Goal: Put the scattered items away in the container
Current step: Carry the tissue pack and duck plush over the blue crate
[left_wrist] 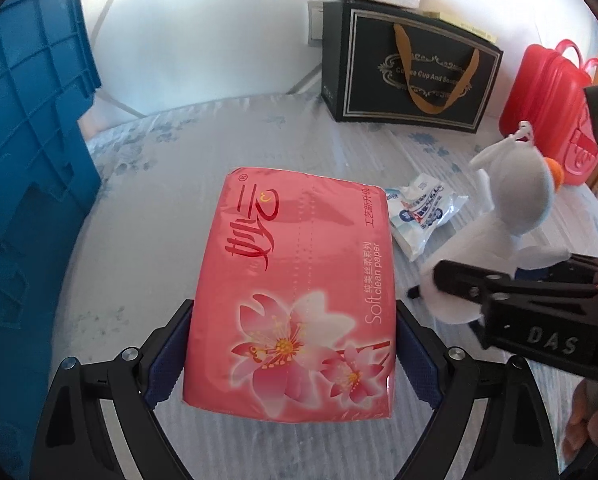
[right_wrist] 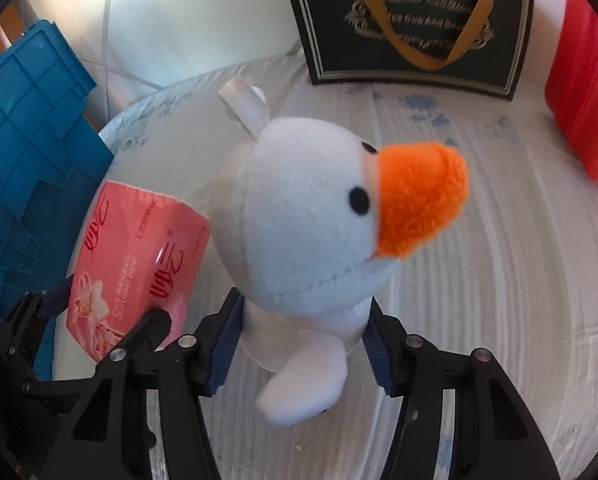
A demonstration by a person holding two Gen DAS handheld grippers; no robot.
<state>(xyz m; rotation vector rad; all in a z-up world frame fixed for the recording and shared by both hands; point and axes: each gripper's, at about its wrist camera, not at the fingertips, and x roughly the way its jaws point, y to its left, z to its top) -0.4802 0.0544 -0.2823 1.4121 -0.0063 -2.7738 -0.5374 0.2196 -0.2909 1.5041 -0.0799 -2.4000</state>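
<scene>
The left gripper (left_wrist: 293, 364) clasps a pink plastic-wrapped pack of tissues (left_wrist: 295, 292) between its fingers, above the pale striped bed cover (left_wrist: 171, 208) beside the blue plastic crate (left_wrist: 27, 152). The right gripper (right_wrist: 301, 344) squeezes a white plush duck with an orange beak (right_wrist: 311, 216) at its body.

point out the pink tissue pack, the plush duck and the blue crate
pink tissue pack (left_wrist: 295, 280): left wrist view, middle of its printed top face
plush duck (right_wrist: 311, 216): right wrist view, white head beside the eye
blue crate (left_wrist: 27, 152): left wrist view, ribbed outer wall
</scene>
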